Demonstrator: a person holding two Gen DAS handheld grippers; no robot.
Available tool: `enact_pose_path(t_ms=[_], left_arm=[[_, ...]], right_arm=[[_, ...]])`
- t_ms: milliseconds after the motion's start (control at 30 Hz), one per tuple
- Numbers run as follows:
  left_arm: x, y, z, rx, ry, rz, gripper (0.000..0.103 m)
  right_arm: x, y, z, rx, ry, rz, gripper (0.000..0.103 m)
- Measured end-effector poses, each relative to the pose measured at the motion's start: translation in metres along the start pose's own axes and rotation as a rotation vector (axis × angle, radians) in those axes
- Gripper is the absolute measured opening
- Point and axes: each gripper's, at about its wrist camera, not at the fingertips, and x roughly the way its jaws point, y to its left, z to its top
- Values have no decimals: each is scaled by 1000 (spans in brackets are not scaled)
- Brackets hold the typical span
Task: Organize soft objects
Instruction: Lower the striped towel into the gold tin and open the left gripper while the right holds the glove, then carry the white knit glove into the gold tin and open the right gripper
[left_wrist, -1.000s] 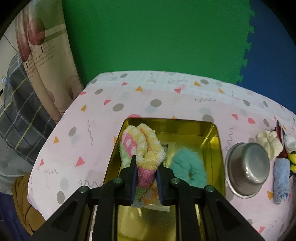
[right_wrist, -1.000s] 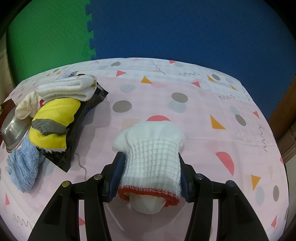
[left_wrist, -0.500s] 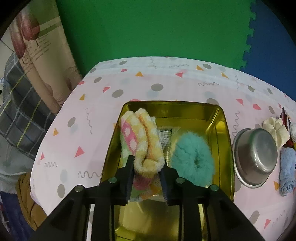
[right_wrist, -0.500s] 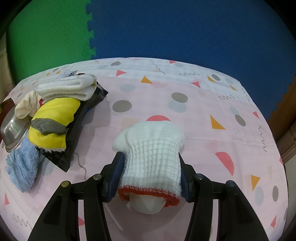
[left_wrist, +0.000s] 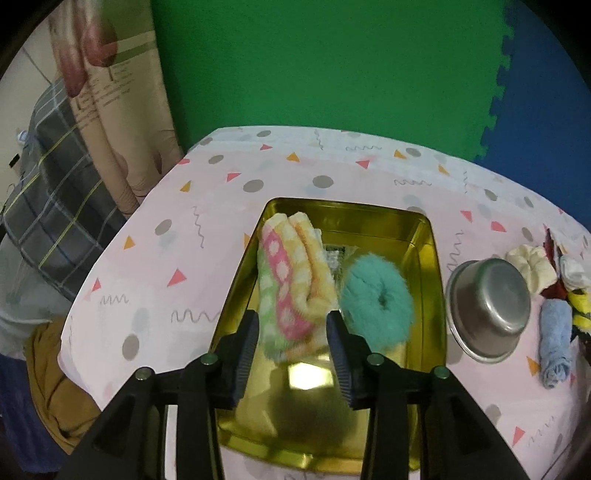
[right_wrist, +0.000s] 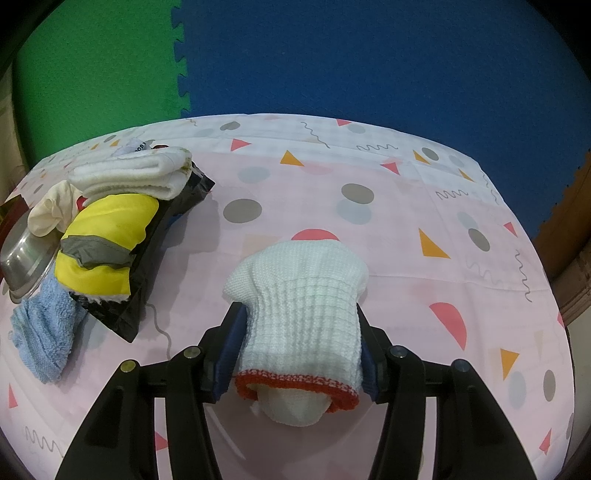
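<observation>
Two soft things lie in the gold tray (left_wrist: 432, 266) near the table's left edge: a striped fuzzy sock (left_wrist: 291, 280) along its left wall and a teal scrunchie (left_wrist: 376, 299) beside it. The left gripper (left_wrist: 291, 332) has just been opening, its jaws now spread clear of the sock's near end, which lies loose between them. The right gripper (right_wrist: 299, 339) is clamped on a white knit glove (right_wrist: 303, 302) with a red cuff, over the table's near edge.
</observation>
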Motion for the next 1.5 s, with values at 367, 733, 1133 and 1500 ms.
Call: enact_pose_path(t_ms=[367, 733, 1133, 1500], left_arm=[[-31, 3, -31, 4, -64, 7, 39], [-24, 17, -50, -25, -76, 27, 39], [-28, 40, -60, -91, -118, 44, 39], [-40, 81, -63, -212, -151, 89, 39]], right_arm=[[-3, -2, -1, 0, -14, 3, 40], [-24, 7, 5, -15, -8, -59, 30], [-101, 93, 34, -144, -106, 53, 30], [-117, 273, 34, -341, -49, 395, 30]])
